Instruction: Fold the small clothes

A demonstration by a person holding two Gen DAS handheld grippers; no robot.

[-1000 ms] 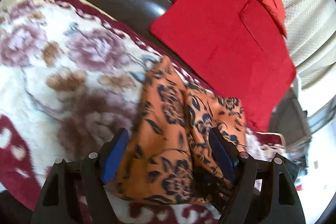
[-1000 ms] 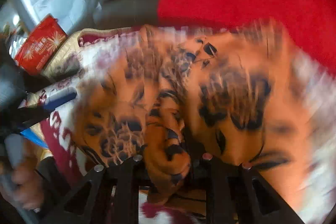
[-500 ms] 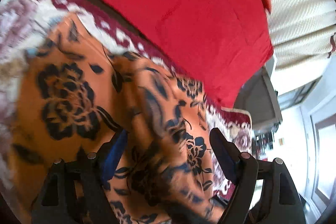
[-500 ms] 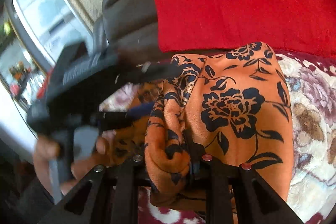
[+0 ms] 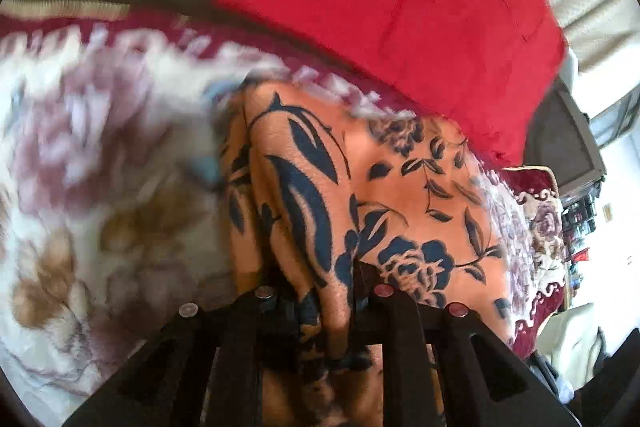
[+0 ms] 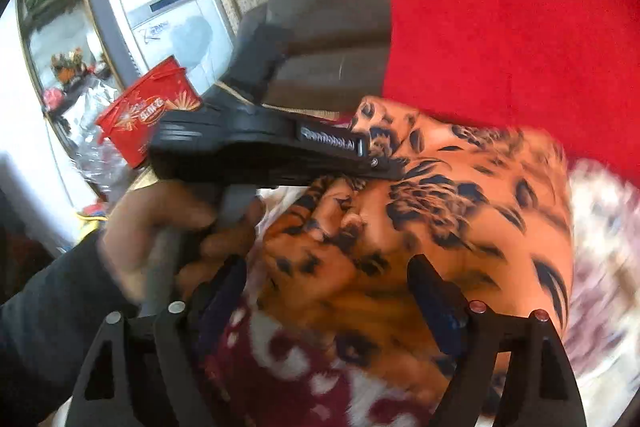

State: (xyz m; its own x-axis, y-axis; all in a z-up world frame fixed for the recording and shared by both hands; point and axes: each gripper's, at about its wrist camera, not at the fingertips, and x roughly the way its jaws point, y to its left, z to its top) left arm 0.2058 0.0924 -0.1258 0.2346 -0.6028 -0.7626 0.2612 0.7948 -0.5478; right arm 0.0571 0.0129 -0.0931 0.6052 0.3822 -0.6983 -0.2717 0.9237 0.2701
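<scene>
Orange floral garment (image 5: 400, 187), soft, bunched, creased.

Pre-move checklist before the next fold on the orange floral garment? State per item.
1. Left tool shut on orange garment: ok, jaws just closed on a bunched fold.
2. Right tool released: ok, jaws just opened, pads stand apart over the cloth.
3. Garment lying flat: not ok, bunched and creased near the left tool.
4. Garment on the floral blanket: ok.
5. Clear of the red cushion: cannot tell, far edge meets it in both views.
6. Views sharp: not ok, motion blur.
</scene>
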